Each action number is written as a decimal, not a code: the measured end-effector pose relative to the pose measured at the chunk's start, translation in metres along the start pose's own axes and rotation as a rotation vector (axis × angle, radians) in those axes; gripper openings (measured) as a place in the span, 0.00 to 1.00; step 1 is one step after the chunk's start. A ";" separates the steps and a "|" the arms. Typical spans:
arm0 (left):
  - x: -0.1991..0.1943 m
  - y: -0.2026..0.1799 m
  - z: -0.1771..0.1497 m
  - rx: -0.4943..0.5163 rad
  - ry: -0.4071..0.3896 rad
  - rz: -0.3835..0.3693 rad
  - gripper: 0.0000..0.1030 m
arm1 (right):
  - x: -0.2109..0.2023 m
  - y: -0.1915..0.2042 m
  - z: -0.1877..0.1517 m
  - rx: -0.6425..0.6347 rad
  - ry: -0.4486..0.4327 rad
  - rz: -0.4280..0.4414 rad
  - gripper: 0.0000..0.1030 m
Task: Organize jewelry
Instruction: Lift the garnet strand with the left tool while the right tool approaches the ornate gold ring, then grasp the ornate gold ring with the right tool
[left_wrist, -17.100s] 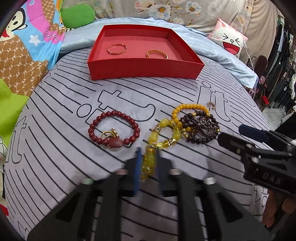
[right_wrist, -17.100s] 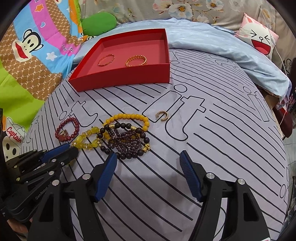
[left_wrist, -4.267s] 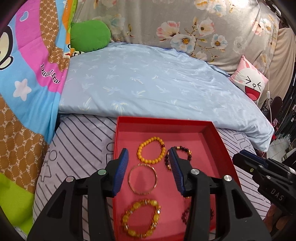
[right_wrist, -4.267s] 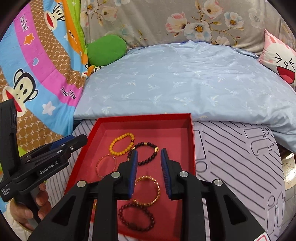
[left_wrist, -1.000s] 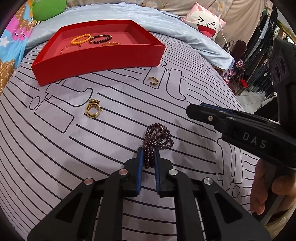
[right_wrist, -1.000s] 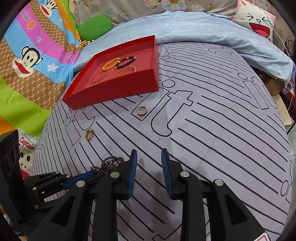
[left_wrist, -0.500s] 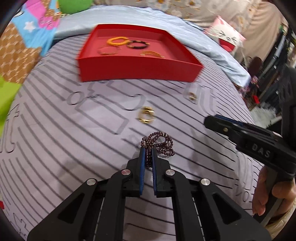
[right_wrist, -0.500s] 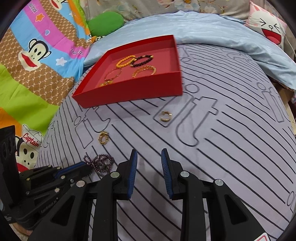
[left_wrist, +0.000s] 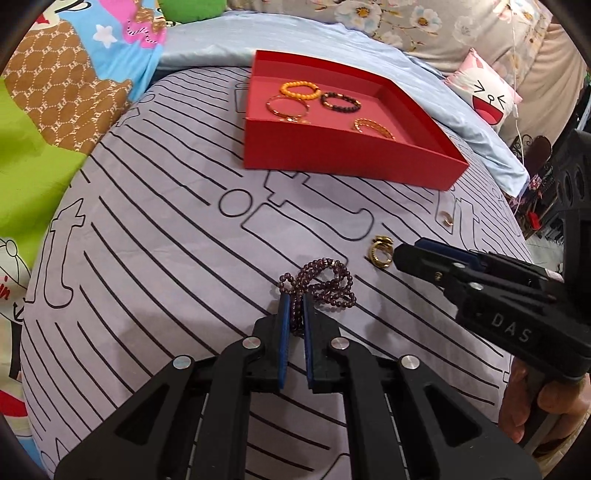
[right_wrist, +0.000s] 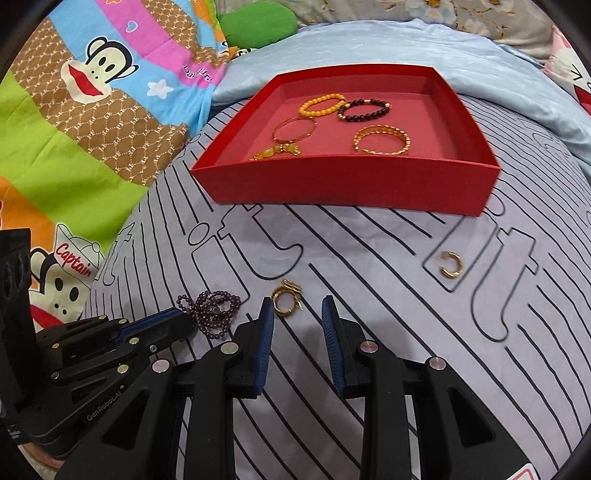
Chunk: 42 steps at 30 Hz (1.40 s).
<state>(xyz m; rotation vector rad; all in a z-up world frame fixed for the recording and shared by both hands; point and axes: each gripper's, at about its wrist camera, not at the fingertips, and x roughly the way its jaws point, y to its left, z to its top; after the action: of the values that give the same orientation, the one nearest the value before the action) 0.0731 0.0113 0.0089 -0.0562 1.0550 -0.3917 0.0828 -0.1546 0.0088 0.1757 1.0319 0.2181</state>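
My left gripper is shut on a dark purple bead bracelet, which trails on the striped cloth; it also shows in the right wrist view. My right gripper is open and empty, its left fingertip just beside a gold coiled ring, also in the left wrist view. A gold C-shaped ring lies further right. The red tray beyond holds several bracelets: orange beads, dark beads, a thin gold bangle, a gold chain bangle.
The striped grey cloth covers a rounded bed surface. A light blue sheet lies behind the tray. A cartoon monkey blanket and a green cushion are at the left. A white face pillow is at the right.
Both grippers have shifted left and closer to the tray. My right gripper has moved up to the gold coiled ring. The left gripper stays shut on the purple bracelet.
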 end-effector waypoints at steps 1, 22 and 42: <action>0.000 0.002 0.001 -0.004 -0.001 0.000 0.07 | 0.002 0.000 0.001 0.000 0.002 0.003 0.26; 0.004 0.007 0.008 -0.006 -0.003 -0.023 0.07 | -0.009 -0.007 0.011 0.047 -0.030 0.022 0.12; -0.016 -0.021 0.012 0.047 -0.041 -0.067 0.06 | -0.056 -0.034 -0.001 0.113 -0.092 0.000 0.12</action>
<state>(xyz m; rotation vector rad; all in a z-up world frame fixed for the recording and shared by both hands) 0.0703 -0.0047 0.0330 -0.0574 1.0052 -0.4735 0.0576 -0.2019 0.0458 0.2852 0.9529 0.1504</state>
